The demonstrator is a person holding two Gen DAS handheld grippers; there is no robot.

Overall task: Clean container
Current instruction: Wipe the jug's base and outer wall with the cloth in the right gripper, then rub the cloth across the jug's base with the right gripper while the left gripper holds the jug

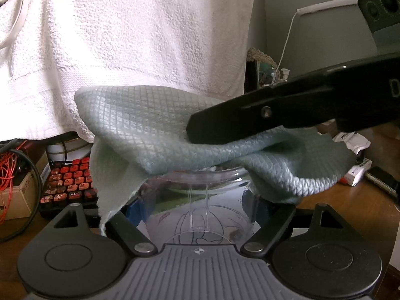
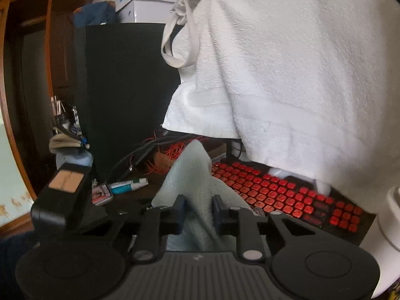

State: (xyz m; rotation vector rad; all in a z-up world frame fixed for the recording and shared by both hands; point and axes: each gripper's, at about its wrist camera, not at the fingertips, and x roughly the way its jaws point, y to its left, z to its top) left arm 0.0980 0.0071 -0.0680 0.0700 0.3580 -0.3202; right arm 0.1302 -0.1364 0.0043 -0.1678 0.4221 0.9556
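Over clear container [image 1: 200,215]; quilted cloth [image 1: 140,125]

White towel [image 1: 130,50]: hangs across the upper left and centre of the left view, fills the upper right of the right view. Keyboard [image 2: 282,195], red-lit keys: lower right of the right view, partly under the towel; lower left of the left view. Orange cable [image 1: 10,170]: coiled at left edge. Cardboard box [image 1: 17,200]: beneath the cable. Black cabinet [image 2: 130,95]: centre left. White box [image 2: 147,7]: on top of the cabinet. Tube [image 2: 128,186]: lying on the table [image 1: 350,215], lower centre left. White lamp [image 1: 332,37]: upper right.
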